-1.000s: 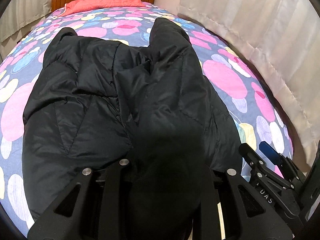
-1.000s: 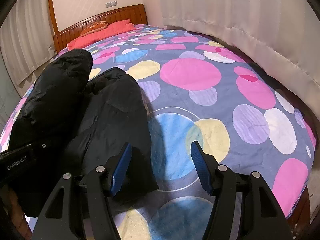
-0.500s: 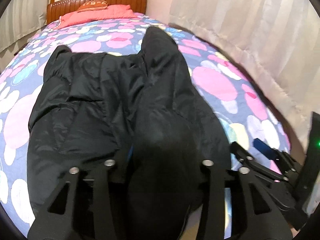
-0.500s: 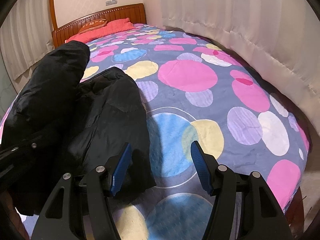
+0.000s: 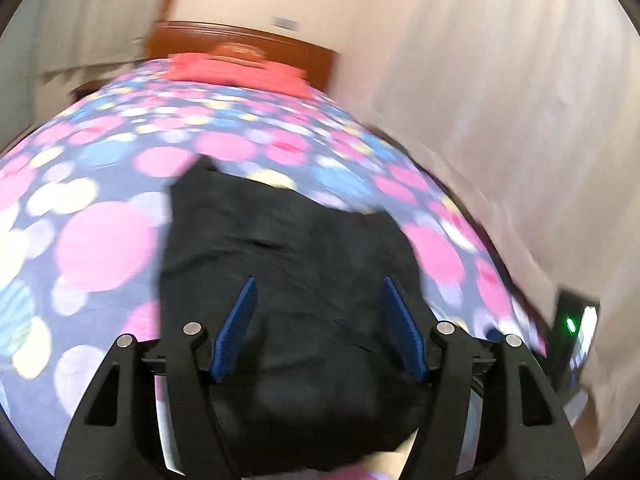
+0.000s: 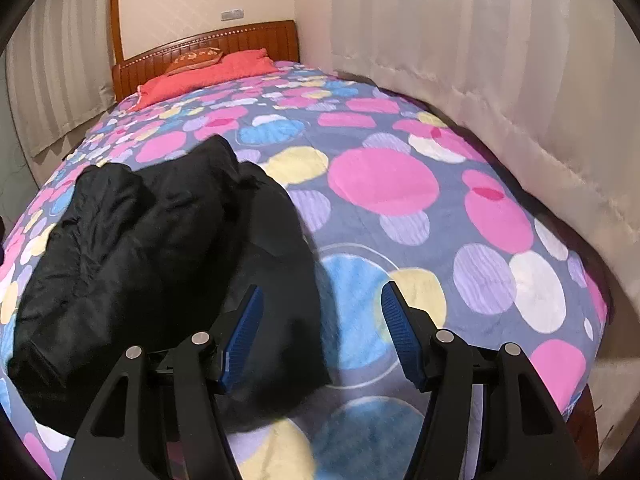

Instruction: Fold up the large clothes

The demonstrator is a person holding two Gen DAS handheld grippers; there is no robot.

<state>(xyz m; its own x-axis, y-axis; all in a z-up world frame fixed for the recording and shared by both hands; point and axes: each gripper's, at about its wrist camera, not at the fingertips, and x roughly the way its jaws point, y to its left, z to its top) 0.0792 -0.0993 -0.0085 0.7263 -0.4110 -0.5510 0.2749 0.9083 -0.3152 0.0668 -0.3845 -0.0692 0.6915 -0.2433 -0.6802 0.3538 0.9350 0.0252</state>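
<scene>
A large black padded jacket [image 5: 280,260] lies on the bed, with one sleeve folded in over its body [image 6: 188,200]. My left gripper [image 5: 318,284] hovers above the jacket's near end. Its jaws are opening, both blue pads [image 5: 240,320] are bare, and nothing is pressed between them. This view is blurred by motion. My right gripper [image 6: 322,288] stands open over the bedcover, just right of the jacket's near right edge. Its left finger overlaps the black fabric in the picture, and nothing is held.
The bed has a cover of coloured dots [image 6: 400,184], a red pillow [image 6: 208,76] and a wooden headboard [image 6: 224,44] at the far end. Pale curtains [image 6: 500,80] run along the bed's right side. A dark device with a green light [image 5: 572,332] sits at the right.
My left gripper went from shut on the black sleeve to open and pulled up and back. The raised sleeve now lies flat on the jacket. My right gripper rose slightly.
</scene>
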